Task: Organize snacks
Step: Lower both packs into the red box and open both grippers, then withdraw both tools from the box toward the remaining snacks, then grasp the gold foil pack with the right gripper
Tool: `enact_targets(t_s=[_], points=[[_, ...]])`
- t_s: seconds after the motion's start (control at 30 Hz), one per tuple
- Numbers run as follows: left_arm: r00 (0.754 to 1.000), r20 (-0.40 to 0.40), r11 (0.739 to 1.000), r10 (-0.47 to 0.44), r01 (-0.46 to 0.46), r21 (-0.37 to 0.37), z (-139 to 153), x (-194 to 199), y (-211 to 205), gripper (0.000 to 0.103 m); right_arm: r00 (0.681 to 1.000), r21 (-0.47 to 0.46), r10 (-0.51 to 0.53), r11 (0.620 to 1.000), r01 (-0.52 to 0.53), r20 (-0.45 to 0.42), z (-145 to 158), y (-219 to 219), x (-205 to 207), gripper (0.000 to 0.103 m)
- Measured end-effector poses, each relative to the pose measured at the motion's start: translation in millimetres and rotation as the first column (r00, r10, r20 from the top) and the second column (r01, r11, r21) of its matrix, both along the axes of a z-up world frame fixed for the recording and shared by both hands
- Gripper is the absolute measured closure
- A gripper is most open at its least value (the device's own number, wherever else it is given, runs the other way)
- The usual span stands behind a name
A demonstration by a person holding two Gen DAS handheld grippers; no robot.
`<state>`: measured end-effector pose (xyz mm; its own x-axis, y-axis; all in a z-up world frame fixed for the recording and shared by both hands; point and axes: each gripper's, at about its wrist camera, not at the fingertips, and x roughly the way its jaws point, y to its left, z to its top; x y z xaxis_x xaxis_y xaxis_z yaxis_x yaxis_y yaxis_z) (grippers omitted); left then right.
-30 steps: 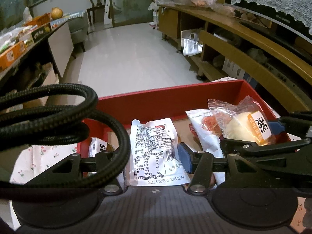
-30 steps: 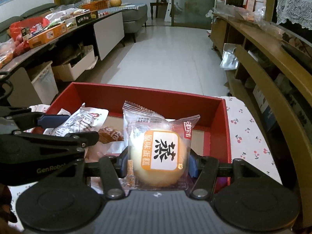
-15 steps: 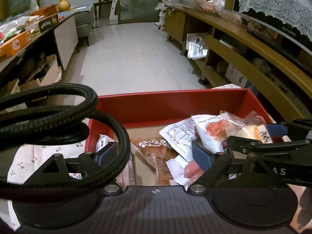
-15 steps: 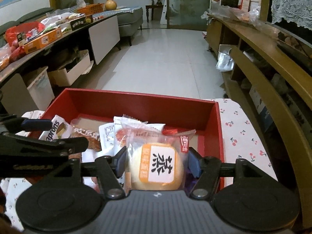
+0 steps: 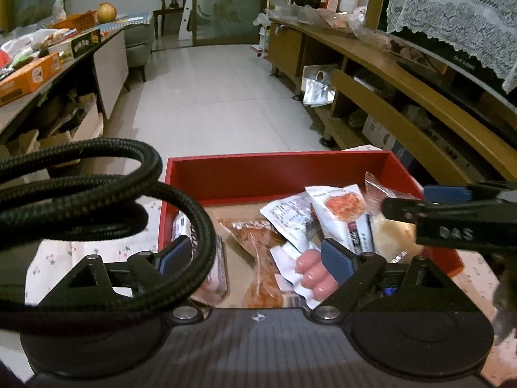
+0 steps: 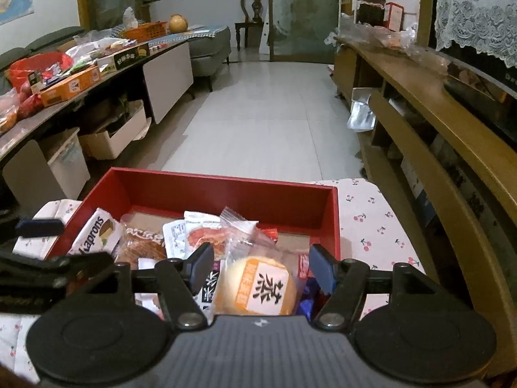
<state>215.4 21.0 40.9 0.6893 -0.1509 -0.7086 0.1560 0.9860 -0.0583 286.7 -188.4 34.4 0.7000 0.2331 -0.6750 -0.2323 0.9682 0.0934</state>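
Observation:
A red box (image 5: 274, 174) (image 6: 226, 190) on a cherry-print cloth (image 6: 371, 226) holds several snacks. My left gripper (image 5: 255, 255) (image 6: 51, 245) hovers over its left half, jaws opening, nothing pressed between them. Below it lie a brown snack packet (image 5: 258, 245), pink sausages (image 5: 310, 274) and a white printed packet (image 5: 287, 213). My right gripper (image 6: 261, 266) (image 5: 410, 199) stands open above the round cake with the orange label (image 6: 258, 287) (image 5: 391, 239). The cake rests in the box, clear of the pads. A Kaprons packet (image 6: 97, 236) leans at the left wall.
A black braided cable (image 5: 97, 194) loops across the left wrist view. A long wooden shelf unit (image 6: 436, 123) runs along the right. On the left is a counter (image 6: 71, 84) with boxes and bags. White tiled floor (image 6: 265, 113) stretches beyond the box.
The left jaws spread and let go of the white printed packet, which now lies in the box. The right jaws widened off the cake. Both grippers rose slightly.

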Motion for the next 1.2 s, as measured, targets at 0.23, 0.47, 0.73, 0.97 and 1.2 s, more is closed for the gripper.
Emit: enact_targets(t_s=[0.23, 0.47, 0.73, 0.97, 1.2], points=[[1.0, -0.014, 1.0, -0.027, 0.027, -0.012, 0, -17, 3, 0.011, 0.999, 0.029, -0.003, 1.0, 0.002, 0.032, 15, -2, -11, 0.012], [0.997, -0.04, 0.997, -0.06, 0.058, -0.055, 1, -40, 8, 0.01, 1.0, -0.007, 0.01, 1.0, -0.01, -0.001, 17, 2, -42, 0.012], [0.99, -0.104, 0.995, -0.091, 0.086, -0.055, -9, -79, 15, 0.008, 0.985, -0.002, 0.034, 0.999, -0.035, -0.168, -10, 12, -94, 0.012], [0.984, -0.135, 0.991, -0.111, 0.101, -0.084, -13, -100, 27, 0.008, 0.946, 0.016, 0.024, 1.0, -0.02, -0.322, -48, 28, -97, 0.012], [0.974, -0.176, 0.987, -0.142, 0.128, -0.094, -25, -111, 32, 0.007, 0.951, -0.094, 0.034, 0.993, -0.066, -0.308, -67, 58, -103, 0.013]])
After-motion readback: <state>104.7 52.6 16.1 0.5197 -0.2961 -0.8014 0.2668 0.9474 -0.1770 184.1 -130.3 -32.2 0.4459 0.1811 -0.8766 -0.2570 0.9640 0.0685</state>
